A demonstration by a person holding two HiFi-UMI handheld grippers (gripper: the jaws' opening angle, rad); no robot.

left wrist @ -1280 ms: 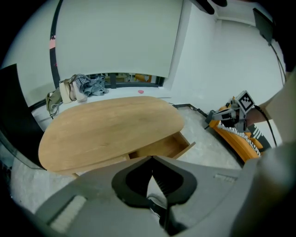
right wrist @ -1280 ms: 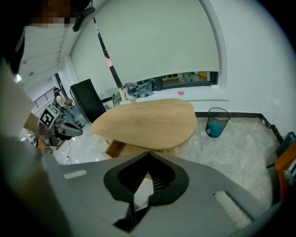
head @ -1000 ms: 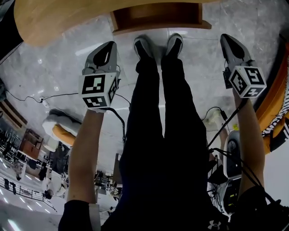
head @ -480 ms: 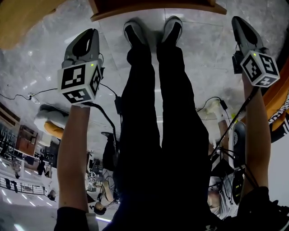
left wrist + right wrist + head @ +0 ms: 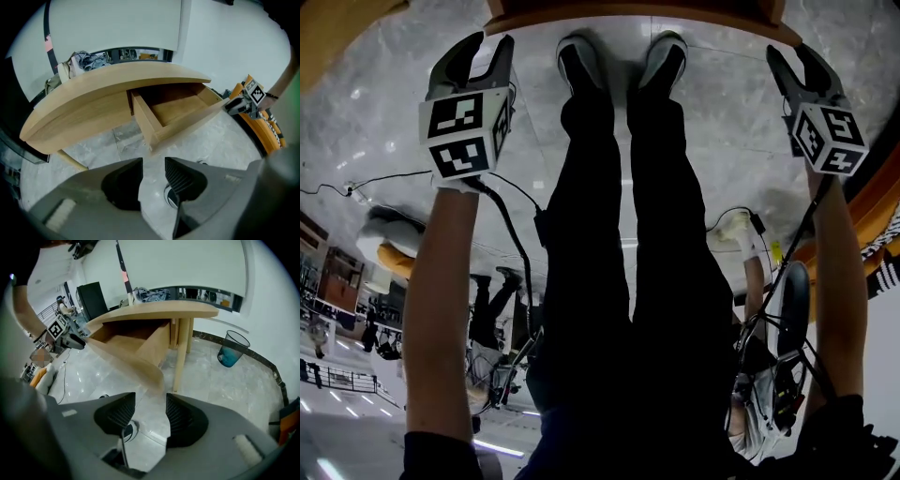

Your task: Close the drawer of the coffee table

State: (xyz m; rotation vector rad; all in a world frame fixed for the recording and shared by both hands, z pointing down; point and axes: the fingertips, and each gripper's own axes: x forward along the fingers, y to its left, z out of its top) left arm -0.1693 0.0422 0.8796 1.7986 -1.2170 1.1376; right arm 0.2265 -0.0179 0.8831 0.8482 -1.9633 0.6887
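task not started as far as contact goes. drawer [image 5: 178,110] is pulled well out from under the top of the coffee table [image 5: 93,101], inside bare wood, looks empty. its front panel faces the person, whose shoes [image 5: 619,61] stand just in front of it on the marble floor [image 5: 384,122]. all of the push is left: the front has to go back until flush with the table.

left tongs [image 5: 487,52] are opening, wide apart, nothing between them, only floor seen through the gap. right tongs [image 5: 792,58] same, opening wide, empty. neither touches the drawer in any view.

pose: both forearms reach forward and down, one on each side of the legs, tongs tipped steeply at the floor. left one sits near the drawer front's left end, right one near its right end, each a little short of the panel. from each tongs' own view the other one shows by the far corner of the front.

judgement: set up for a two-sided push on the front panel. a blue bin [image 5: 232,348] beside the table leg is out of the way.
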